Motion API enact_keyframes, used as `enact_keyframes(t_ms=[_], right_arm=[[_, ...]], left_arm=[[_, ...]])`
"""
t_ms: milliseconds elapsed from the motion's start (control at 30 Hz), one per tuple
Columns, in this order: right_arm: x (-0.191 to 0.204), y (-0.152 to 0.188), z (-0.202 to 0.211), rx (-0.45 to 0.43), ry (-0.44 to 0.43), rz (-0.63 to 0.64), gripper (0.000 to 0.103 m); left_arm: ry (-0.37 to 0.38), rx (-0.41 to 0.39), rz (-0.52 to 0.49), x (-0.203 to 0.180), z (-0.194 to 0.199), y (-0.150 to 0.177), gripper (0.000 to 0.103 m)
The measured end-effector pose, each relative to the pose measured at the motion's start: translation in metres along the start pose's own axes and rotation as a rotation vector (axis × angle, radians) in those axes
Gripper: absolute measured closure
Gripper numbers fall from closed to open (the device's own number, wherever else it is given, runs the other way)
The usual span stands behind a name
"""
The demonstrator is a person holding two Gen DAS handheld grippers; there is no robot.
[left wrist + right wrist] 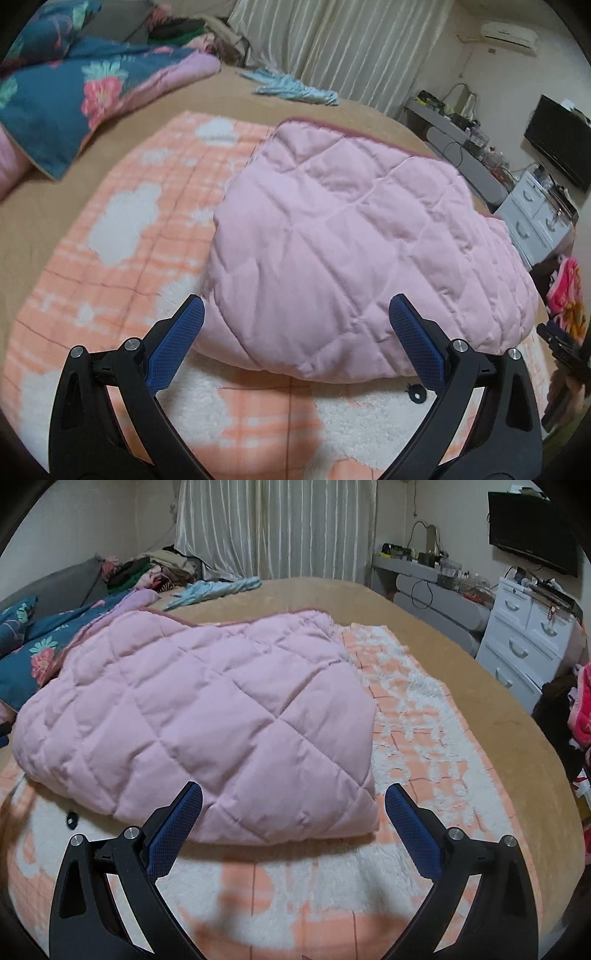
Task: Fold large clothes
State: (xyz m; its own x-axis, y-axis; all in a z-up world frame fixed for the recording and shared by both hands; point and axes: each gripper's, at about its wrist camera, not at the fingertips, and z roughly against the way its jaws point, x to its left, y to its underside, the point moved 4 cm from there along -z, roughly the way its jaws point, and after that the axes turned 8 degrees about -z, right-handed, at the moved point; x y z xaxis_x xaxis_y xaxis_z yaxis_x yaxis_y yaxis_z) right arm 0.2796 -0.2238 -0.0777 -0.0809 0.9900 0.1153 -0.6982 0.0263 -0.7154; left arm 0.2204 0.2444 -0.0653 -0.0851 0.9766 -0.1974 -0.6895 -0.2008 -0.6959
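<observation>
A pink quilted garment (354, 240) lies folded into a thick pad on an orange-and-white fleece blanket (122, 236) spread over the bed. In the left wrist view my left gripper (297, 314) stands open just short of the pad's near edge, nothing between its blue pads. The right wrist view has the same pink quilted garment (207, 720) ahead and to the left, on the fleece blanket (417, 716). My right gripper (293, 797) is open over the pad's near right corner and holds nothing. The right gripper's black body (565, 354) shows at the left view's right edge.
A tan bed cover (461, 657) lies under the blanket. A blue floral duvet (74, 96) and a pile of clothes (147, 572) sit at the far left, a light blue garment (214, 589) at the back. White drawers (524, 642), a grey desk and a TV stand to the right.
</observation>
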Motion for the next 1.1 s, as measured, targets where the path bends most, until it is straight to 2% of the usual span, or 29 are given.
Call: enact_keyframes(t_ms=[100, 167, 333, 433, 467, 533, 567, 600, 633, 733, 833, 1100], right_arm=[[-0.008, -0.005, -0.019, 0.014, 0.016, -0.030, 0.004], [-0.014, -0.006, -0.029, 0.027, 0.035, -0.045, 0.004], [-0.019, -0.009, -0.051, 0.035, 0.007, -0.078, 0.004], [-0.019, -0.014, -0.058, 0.031, -0.004, -0.104, 0.006], [-0.017, -0.017, -0.059, 0.024, -0.019, -0.109, 0.026], [-0.012, -0.027, -0.058, 0.016, -0.011, -0.105, 0.058], [-0.010, -0.030, -0.056, 0.019, -0.029, -0.108, 0.067], [-0.008, -0.039, -0.053, 0.005, -0.057, -0.115, 0.078], [-0.005, -0.049, -0.049, -0.017, -0.058, -0.107, 0.081], [-0.001, -0.072, -0.043, -0.065, -0.055, -0.111, 0.083], [0.002, -0.091, -0.051, -0.069, -0.030, -0.117, 0.083], [0.004, -0.095, -0.109, 0.050, 0.043, -0.110, 0.083]], left_arm=[[0.006, 0.020, 0.026, 0.005, -0.015, 0.005, 0.009], [-0.001, 0.016, 0.004, 0.003, -0.020, 0.005, 0.009], [-0.020, 0.015, -0.057, -0.005, -0.032, -0.001, 0.010], [-0.032, 0.014, -0.064, -0.008, -0.039, -0.004, 0.026], [-0.038, 0.010, -0.080, -0.010, -0.041, -0.006, 0.039], [-0.050, -0.002, -0.118, -0.017, -0.041, -0.011, 0.060], [-0.058, -0.008, -0.140, -0.021, -0.040, -0.016, 0.068], [-0.063, -0.017, -0.160, -0.024, -0.040, -0.021, 0.071], [-0.070, -0.026, -0.181, -0.027, -0.039, -0.028, 0.075], [-0.079, -0.044, -0.184, -0.027, -0.043, -0.049, 0.077], [-0.095, -0.040, -0.176, -0.028, -0.056, -0.068, 0.077], [-0.119, 0.043, -0.146, -0.024, -0.094, -0.079, 0.074]])
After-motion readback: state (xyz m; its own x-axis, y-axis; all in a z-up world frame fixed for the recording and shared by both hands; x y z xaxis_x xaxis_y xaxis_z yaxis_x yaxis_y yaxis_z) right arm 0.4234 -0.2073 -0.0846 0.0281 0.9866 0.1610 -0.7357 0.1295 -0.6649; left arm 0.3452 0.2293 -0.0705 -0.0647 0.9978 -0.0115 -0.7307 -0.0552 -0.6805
